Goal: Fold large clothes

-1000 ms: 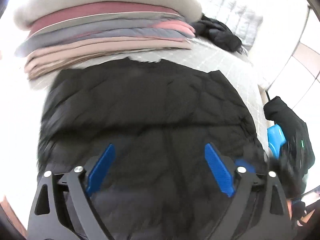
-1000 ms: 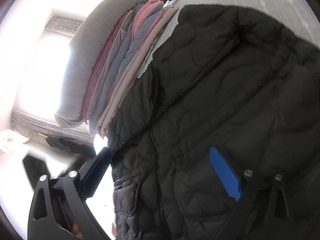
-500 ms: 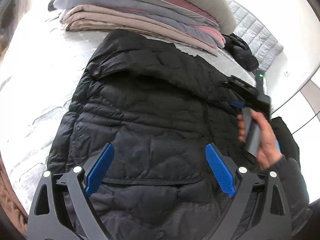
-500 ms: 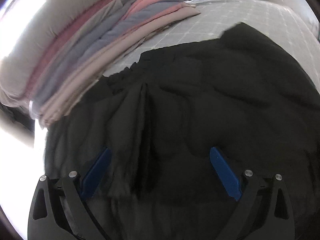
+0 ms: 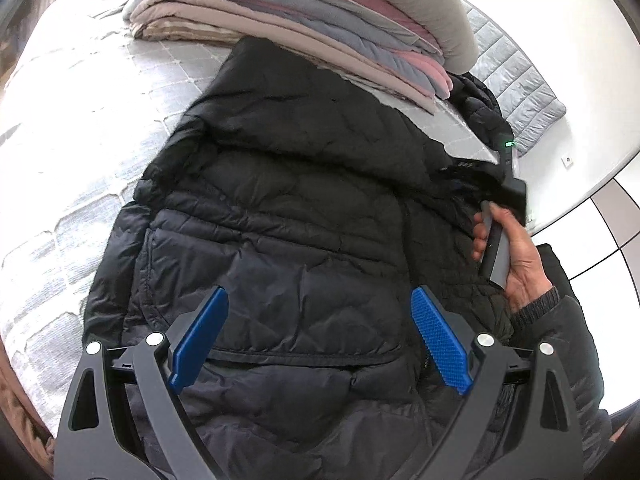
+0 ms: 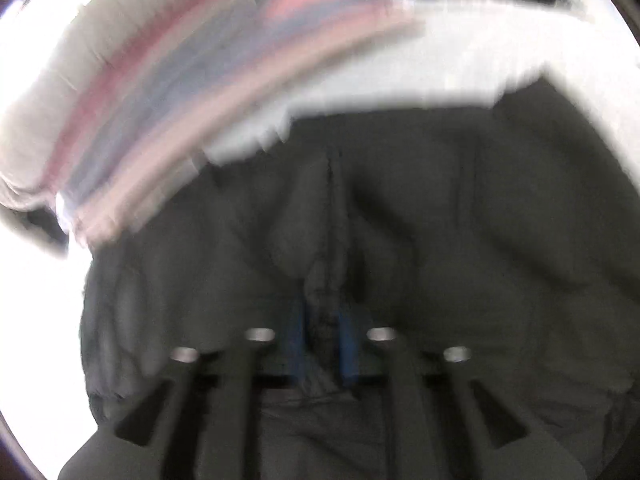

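Observation:
A black quilted puffer jacket (image 5: 288, 208) lies spread on the white quilted bed cover (image 5: 80, 128). My left gripper (image 5: 320, 296) hovers open over the jacket's lower part near a pocket seam, with nothing between its blue pads. In the blurred right wrist view, my right gripper (image 6: 322, 320) has its jaws closing on a raised ridge of the jacket (image 6: 460, 240), with the blue pads close on either side of the fabric. In the left wrist view a person's hand (image 5: 516, 264) holds that gripper at the jacket's right edge.
A stack of folded clothes (image 5: 304, 12) in beige, grey and pink sits just beyond the jacket's far edge and also shows as the folded stack (image 6: 160, 92). Another dark garment (image 5: 480, 104) and a grey quilted pad (image 5: 516, 80) lie at the back right.
The right gripper's pads, wide apart in both earlier frames, have come together on a ridge of the jacket. The left view swung across the jacket a second ago and has since held still.

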`<state>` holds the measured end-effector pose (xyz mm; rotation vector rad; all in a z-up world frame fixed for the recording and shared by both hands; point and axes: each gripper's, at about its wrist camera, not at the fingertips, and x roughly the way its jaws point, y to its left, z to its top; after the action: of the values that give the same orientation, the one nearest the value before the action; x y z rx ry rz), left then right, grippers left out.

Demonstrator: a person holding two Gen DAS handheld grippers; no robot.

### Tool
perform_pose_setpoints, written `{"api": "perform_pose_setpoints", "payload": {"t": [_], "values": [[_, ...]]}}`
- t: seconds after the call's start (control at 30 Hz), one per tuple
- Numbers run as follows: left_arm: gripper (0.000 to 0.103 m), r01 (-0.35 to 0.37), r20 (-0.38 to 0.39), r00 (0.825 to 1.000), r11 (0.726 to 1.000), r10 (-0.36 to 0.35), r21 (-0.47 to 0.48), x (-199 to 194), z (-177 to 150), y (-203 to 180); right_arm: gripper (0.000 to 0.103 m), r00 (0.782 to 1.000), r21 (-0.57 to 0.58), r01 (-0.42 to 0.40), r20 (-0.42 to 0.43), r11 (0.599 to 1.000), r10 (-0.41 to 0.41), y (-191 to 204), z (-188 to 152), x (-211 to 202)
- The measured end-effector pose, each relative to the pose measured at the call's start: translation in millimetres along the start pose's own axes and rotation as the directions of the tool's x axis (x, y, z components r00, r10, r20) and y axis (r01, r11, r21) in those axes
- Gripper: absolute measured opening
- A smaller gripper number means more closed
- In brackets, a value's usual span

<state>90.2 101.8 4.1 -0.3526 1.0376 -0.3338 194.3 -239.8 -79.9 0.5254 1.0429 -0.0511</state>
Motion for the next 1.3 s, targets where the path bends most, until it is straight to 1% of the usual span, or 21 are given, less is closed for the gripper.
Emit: {"api": "perform_pose_setpoints", "payload": {"t": [0.03, 0.1, 0.13, 0.17, 0.2, 0.27, 0.33, 0.37, 0.4, 0.43, 0.47, 0.53, 0.6, 0.7, 0.8, 0.93, 1.03, 1.13, 1.2, 1.23, 1.3], "values": [[0.089, -0.004, -0.002, 1.0, 1.0, 0.004, 0.003, 1, 0, -1, 0.029, 1.0, 0.021, -0.029, -0.009, 0.999, 0.029, -7, -2, 0], [0.089, -0.014, -0.003, 1.0, 1.0, 0.014, 0.009, 2, -2, -2, 0.046, 1.0, 0.036, -0.017, 0.02, 0.999, 0.016, -12, -4, -15], [0.089, -0.014, -0.003, 1.0, 1.0, 0.014, 0.01, 2, -2, -2, 0.06, 0.999, 0.038, -0.013, 0.05, 0.999, 0.011, -13, -6, -28], [0.089, -0.014, -0.002, 1.0, 1.0, 0.014, 0.009, 1, -2, -2, 0.065, 0.997, 0.035, -0.009, 0.083, 0.999, 0.006, -14, -10, -38], [0.089, -0.013, 0.001, 1.0, 1.0, 0.013, 0.008, 0, -2, -2, 0.066, 0.991, 0.021, 0.004, 0.131, 1.0, -0.007, -14, -17, -54], [0.089, -0.013, 0.009, 1.0, 1.0, 0.013, 0.003, -2, -2, -2, 0.075, 0.986, -0.003, 0.024, 0.164, 1.0, -0.023, -14, -26, -67], [0.089, -0.014, 0.015, 1.0, 1.0, 0.014, 0.001, -2, -2, -3, 0.077, 0.991, -0.014, 0.052, 0.126, 0.999, -0.049, -17, -28, -61], [0.089, -0.017, 0.018, 1.0, 1.0, 0.017, 0.001, -2, -2, -3, 0.078, 0.997, -0.012, 0.056, 0.047, 0.998, -0.055, -24, -27, -45], [0.089, -0.021, 0.02, 1.0, 1.0, 0.021, 0.001, -2, -2, -3, 0.078, 0.998, -0.01, 0.053, -0.019, 0.999, -0.053, -31, -26, -29], [0.089, -0.026, 0.024, 0.999, 1.0, 0.026, 0.001, -1, -1, -4, 0.078, 0.998, -0.012, 0.051, -0.021, 0.999, -0.052, -34, -25, -25], [0.089, -0.031, 0.027, 0.999, 1.0, 0.031, 0.002, -1, -1, -4, 0.078, 0.999, 0.01, 0.031, -0.012, 0.999, -0.031, -36, -24, -30], [0.089, -0.043, 0.034, 0.998, 0.999, 0.043, 0.003, -2, 0, -6, 0.078, 0.998, 0.068, -0.059, 0.024, 0.996, 0.058, -38, -28, -50], [0.089, -0.04, 0.033, 0.999, 0.999, 0.04, 0.004, -2, 0, -8, 0.078, 0.993, 0.051, -0.107, 0.054, 0.993, 0.104, -37, -36, -75], [0.089, -0.045, 0.034, 0.998, 0.999, 0.045, 0.015, -2, -2, -11, 0.078, 0.982, 0.025, -0.164, 0.096, 0.986, 0.161, -46, -70, -126], [0.089, -0.066, 0.039, 0.997, 0.997, 0.064, 0.03, -2, -4, -16, 0.082, 0.974, 0.083, -0.195, 0.131, 0.977, 0.183, -77, -108, -168], [0.089, -0.079, 0.041, 0.996, 0.996, 0.077, 0.045, -3, -8, -19, 0.082, 0.98, 0.188, -0.133, 0.174, 0.973, 0.101, -124, -162, -211], [0.089, -0.111, 0.055, 0.993, 0.991, 0.107, 0.07, -4, -10, -22, 0.082, 0.987, 0.255, -0.053, 0.157, 0.966, 0.013, -170, -202, -241], [0.089, -0.141, 0.07, 0.988, 0.985, 0.135, 0.099, -5, -11, -24, 0.082, 0.993, 0.292, -0.001, 0.11, 0.956, -0.033, -206, -231, -256], [0.089, -0.152, 0.077, 0.987, 0.983, 0.144, 0.106, -6, -12, -24, 0.082, 0.996, 0.304, 0.016, 0.083, 0.952, -0.043, -227, -245, -260], [0.089, -0.151, 0.078, 0.987, 0.983, 0.144, 0.103, -6, -12, -23, 0.082, 0.996, 0.307, 0.017, 0.074, 0.952, -0.041, -242, -259, -270], [0.089, -0.154, 0.076, 0.986, 0.984, 0.147, 0.093, -6, -13, -20, 0.082, 0.999, 0.335, -0.004, 0.041, 0.942, -0.01, -258, -278, -265]]}}
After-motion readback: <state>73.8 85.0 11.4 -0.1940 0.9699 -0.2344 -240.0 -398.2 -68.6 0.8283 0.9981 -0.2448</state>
